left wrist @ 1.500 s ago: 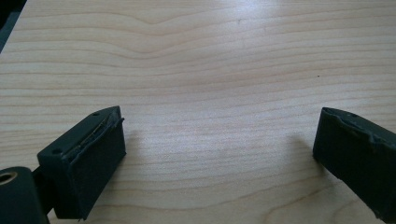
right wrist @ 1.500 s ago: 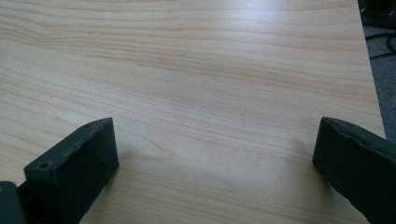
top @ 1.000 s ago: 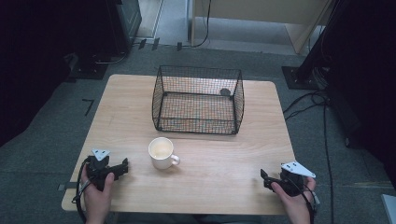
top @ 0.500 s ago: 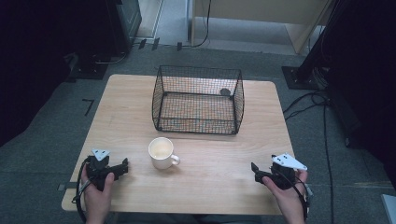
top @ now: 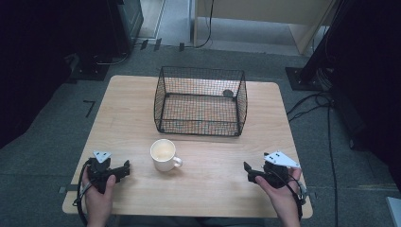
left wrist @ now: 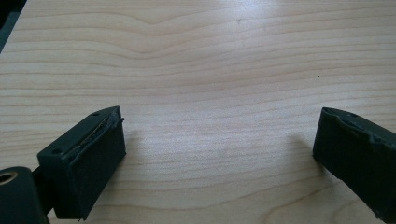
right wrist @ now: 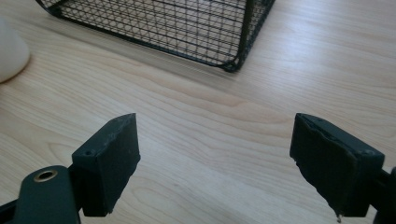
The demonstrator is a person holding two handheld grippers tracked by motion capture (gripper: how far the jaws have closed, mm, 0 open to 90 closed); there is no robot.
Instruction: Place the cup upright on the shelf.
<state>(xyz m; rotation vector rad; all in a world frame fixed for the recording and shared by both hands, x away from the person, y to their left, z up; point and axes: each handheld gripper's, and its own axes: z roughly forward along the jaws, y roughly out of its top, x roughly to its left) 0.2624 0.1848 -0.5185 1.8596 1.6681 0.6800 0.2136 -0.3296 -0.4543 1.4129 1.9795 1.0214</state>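
The right gripper (top: 247,171) is hovering near the table's (top: 132,101) front right corner with jaws wide apart and nothing between them, pointing toward the white mug (top: 163,155). The mug is sitting near the middle of the front edge, just before the wire basket (top: 200,100). The left gripper (top: 124,169) is resting by the front left corner, jaws apart over bare wood.

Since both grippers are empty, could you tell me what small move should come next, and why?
Probably ease the right gripper toward the mug: its jaws stand open and empty, pointing across the table, and the mug's handle faces that side, in front of the wire basket.
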